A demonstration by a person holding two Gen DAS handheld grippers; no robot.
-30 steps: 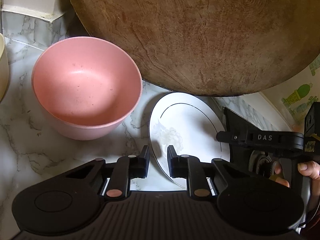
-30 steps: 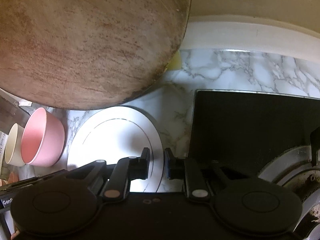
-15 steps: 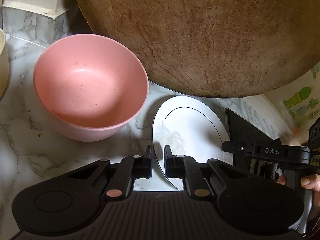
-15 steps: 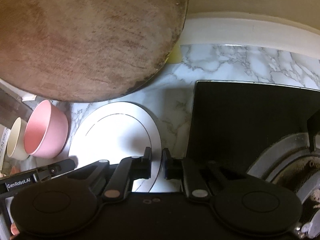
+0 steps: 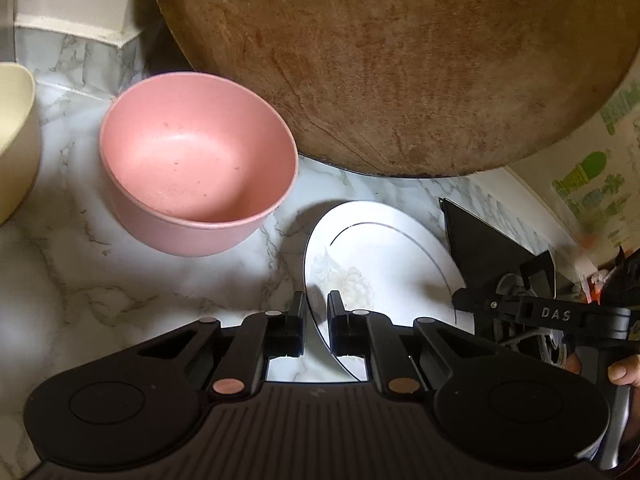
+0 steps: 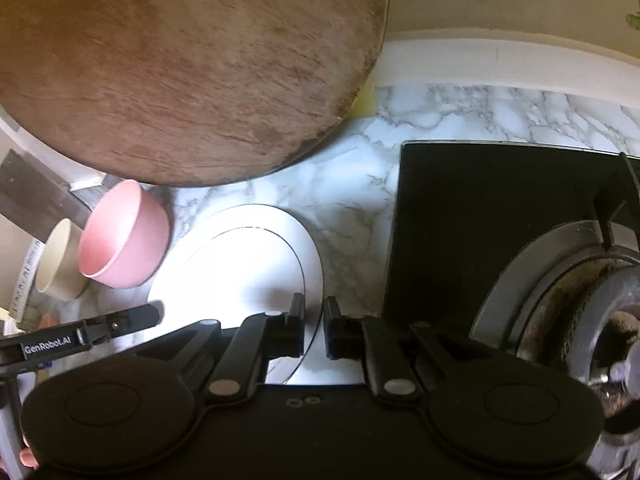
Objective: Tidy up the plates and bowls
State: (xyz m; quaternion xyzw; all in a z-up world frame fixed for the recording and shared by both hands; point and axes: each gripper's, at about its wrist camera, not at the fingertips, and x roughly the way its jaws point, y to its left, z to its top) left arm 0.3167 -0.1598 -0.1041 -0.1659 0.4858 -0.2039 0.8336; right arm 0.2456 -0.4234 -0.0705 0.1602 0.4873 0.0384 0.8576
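- Cream bowl (image 5: 14, 140) stands at the far left of the counter (image 5: 60, 280), upright, cut off by the edge of the left wrist view.
- Pink bowl (image 5: 196, 160) stands upright just right of the cream bowl; from the right wrist view the two look to be touching or nearly so.
- A big round wooden board (image 5: 400, 64) leans at the back, its lower edge above the pink bowl and the plate.
- White plate (image 5: 384, 256), with a thin ring and a faint floral print, is right of the pink bowl and left of the stove (image 6: 500, 232). Whether it lies flat on the counter or is raised I cannot tell.
- Left tool (image 5: 317, 320) is clenched on the plate's left rim: the rim runs through the narrow gap between its two black fingers.
- Right tool (image 6: 314, 322) is clenched on the plate's right rim, one finger over the plate face and the other outside the edge.
- Each tool shows at the edge of the other's view, with a fingertip (image 5: 622, 374) of the person on the right tool's handle.
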